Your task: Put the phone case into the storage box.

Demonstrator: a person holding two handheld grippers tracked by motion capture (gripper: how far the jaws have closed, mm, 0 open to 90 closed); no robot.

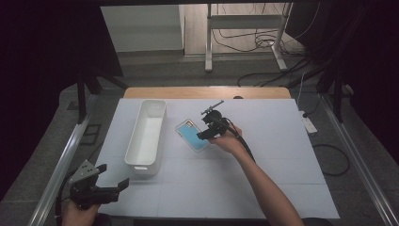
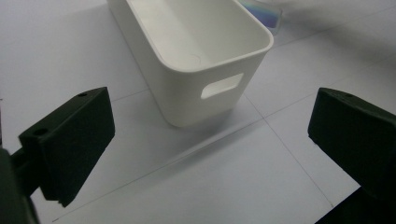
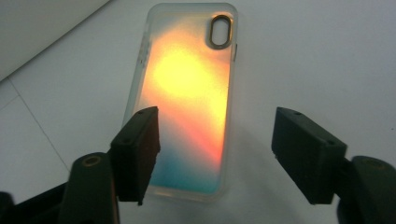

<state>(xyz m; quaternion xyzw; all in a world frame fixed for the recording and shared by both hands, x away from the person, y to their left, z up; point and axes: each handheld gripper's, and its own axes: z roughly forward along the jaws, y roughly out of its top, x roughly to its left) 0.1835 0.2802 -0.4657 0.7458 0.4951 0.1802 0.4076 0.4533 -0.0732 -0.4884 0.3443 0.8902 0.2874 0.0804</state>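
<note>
A phone case (image 1: 192, 135) with an iridescent back lies flat on the white table mat, just right of a long white bin (image 1: 147, 134). In the right gripper view the phone case (image 3: 189, 98) glows orange to teal, camera cut-out at its far end. My right gripper (image 1: 203, 135) hovers at the case's right edge, open, its jaws to either side of the case's near end (image 3: 215, 158). My left gripper (image 1: 113, 181) is open near the table's front left corner, pointing at the bin's near end (image 2: 205, 70) with its handle slot, nothing between the jaws (image 2: 210, 158).
The white mat (image 1: 263, 160) covers a wooden table (image 1: 207, 92). Metal rails run along both sides on the floor. A white power strip (image 1: 309, 125) lies off the right edge. Cables and a metal stand sit on the floor behind.
</note>
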